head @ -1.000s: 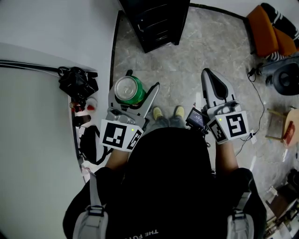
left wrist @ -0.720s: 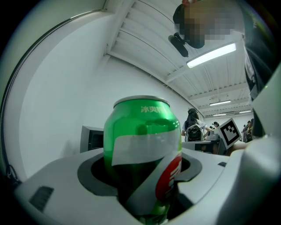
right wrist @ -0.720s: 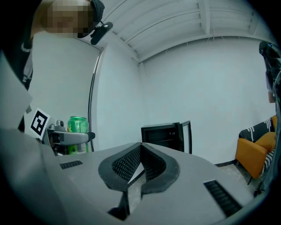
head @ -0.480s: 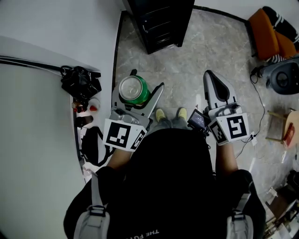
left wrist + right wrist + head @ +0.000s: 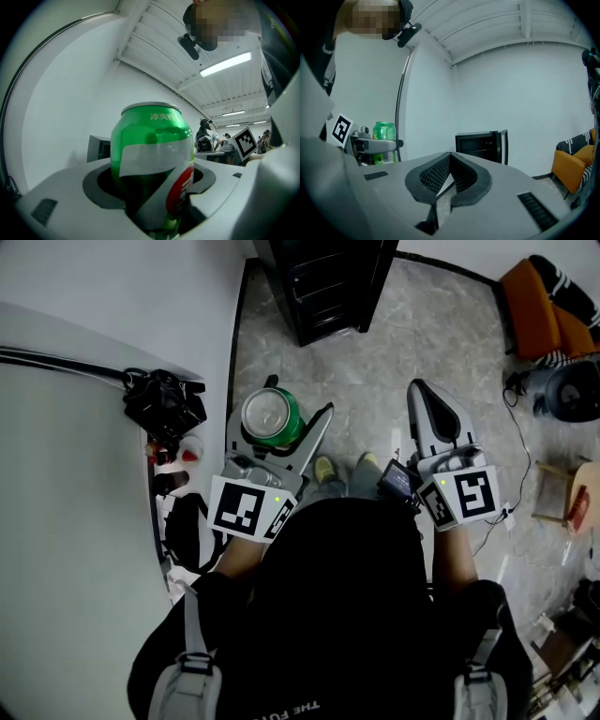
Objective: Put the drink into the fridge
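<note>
Now green can (image 5: pixel 269 415) slightly nearer the fridge (image 5: pixel 323 287)

can (image 5: pixel 152 140) between left gripper (image 5: pixel 279 411) jaws | fridge (image 5: pixel 323 282) ahead, door apparently open | right gripper (image 5: pixel 419 390) right of can

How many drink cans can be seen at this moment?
1. The green can is clamped in the left gripper, above the floor short of the black fridge. No other shows, though the fridge's inside is mostly out of sight.
</note>
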### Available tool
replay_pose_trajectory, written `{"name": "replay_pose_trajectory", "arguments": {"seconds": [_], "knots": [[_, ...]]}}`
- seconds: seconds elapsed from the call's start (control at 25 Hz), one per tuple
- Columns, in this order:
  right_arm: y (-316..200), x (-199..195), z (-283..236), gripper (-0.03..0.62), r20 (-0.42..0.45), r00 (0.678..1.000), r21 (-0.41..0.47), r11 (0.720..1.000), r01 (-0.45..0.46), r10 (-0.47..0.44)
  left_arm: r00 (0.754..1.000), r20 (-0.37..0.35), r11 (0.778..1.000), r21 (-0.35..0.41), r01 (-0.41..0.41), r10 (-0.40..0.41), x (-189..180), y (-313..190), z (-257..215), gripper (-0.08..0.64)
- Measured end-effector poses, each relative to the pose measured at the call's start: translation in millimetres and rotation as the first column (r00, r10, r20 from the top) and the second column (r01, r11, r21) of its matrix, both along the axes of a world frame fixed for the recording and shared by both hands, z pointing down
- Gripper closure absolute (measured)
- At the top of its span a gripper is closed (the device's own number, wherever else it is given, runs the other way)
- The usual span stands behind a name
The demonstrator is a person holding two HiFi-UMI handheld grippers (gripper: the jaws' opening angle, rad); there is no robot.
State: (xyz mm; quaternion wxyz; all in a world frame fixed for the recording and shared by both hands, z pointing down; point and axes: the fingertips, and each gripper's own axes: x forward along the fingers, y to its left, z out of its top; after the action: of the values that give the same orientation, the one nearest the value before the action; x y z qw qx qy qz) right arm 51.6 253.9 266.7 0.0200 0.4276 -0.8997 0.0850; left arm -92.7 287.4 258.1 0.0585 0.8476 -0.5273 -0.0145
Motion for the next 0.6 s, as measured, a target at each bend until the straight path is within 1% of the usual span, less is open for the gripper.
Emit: {"name": "replay_pose_trajectory", "arguments": {"seconds": [0.08,0.16,0.32,0.6], "knots": [[0,-2,2,0.583,-0.018,1.000,-0.005,1.000,-0.001,0.001,1.000,-0.003,1.000,0.001,0.000,0.000,-3,0,0,0.221],[-1,-7,-1,0.583,-0.017,1.000,0.001,1.000,0.004,-0.004,1.000,-0.007,1.000,0.004,0.001,-0.001,-7,0,0,0.221],[-2,-6,4,0.583,-0.070,0.998,0.007,1.000,0.004,-0.003,1.000,-0.016,1.000,0.014,0.004,-0.004,-10,0,-2,0.221],[1,-14,0,0.583,-0.019,1.000,0.008,1.000,0.003,-0.003,1.000,-0.022,1.000,0.022,-0.006,0.007,-12,0,-3,0.221]]}}
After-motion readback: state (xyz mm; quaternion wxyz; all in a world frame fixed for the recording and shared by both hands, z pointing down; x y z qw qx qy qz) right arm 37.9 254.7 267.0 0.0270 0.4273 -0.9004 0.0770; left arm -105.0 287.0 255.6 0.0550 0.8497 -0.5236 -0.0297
